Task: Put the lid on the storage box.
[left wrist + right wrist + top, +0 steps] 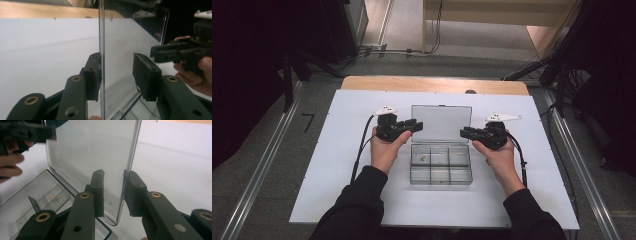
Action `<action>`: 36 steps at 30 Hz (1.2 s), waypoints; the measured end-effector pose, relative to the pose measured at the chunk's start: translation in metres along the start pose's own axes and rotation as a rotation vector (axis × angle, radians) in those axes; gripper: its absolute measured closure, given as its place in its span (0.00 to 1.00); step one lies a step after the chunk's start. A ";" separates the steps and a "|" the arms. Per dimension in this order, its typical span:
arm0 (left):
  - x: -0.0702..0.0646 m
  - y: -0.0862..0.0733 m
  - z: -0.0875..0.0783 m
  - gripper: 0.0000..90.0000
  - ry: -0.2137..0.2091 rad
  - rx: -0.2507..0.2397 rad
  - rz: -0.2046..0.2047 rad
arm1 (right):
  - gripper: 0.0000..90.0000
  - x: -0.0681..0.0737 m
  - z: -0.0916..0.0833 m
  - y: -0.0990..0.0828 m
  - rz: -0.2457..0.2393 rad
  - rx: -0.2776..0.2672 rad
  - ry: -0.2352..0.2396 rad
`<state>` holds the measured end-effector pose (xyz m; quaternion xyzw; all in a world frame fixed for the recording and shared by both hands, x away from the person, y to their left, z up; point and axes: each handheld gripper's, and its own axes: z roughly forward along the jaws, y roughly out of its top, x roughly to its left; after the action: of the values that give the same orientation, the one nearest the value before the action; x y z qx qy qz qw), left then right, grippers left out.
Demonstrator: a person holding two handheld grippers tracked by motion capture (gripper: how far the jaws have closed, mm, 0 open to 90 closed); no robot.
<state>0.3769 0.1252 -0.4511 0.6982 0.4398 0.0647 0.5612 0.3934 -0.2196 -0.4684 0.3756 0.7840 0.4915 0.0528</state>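
One clear box [441, 167] with six compartments sits mid-tabletop [337, 165], lid [441, 123] raised upright. Two claws: left claw [411, 126] open around the lid's left edge, right claw [467, 133] open around its right edge.

Your left gripper [117, 73] has the clear lid [132, 42] standing upright between its jaws, edge-on to you: the left jaw sits right against the lid's edge, the right jaw stands off with a gap. Behind the lid runs the white counter [45, 50]. Off to the right, your other hand [197, 75] holds the right gripper [153, 53] level, pointing at the lid.
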 end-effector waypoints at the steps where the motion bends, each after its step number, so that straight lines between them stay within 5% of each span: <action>1: -0.001 0.005 0.000 0.62 0.006 0.001 0.011 | 0.77 0.001 0.000 0.000 -0.007 -0.002 -0.002; 18: -0.009 0.006 -0.002 0.73 0.006 -0.018 0.035 | 0.76 0.006 -0.005 0.001 -0.036 0.015 -0.008; 23: -0.010 0.005 -0.005 0.72 -0.013 -0.026 0.037 | 0.64 0.008 -0.010 0.007 -0.051 0.020 -0.013; 36: -0.014 0.001 -0.010 0.71 -0.032 -0.039 0.051 | 0.58 0.016 -0.032 0.036 -0.036 -0.050 -0.050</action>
<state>0.3626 0.1228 -0.4408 0.6989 0.4115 0.0763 0.5800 0.3866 -0.2245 -0.4180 0.3723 0.7764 0.5004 0.0908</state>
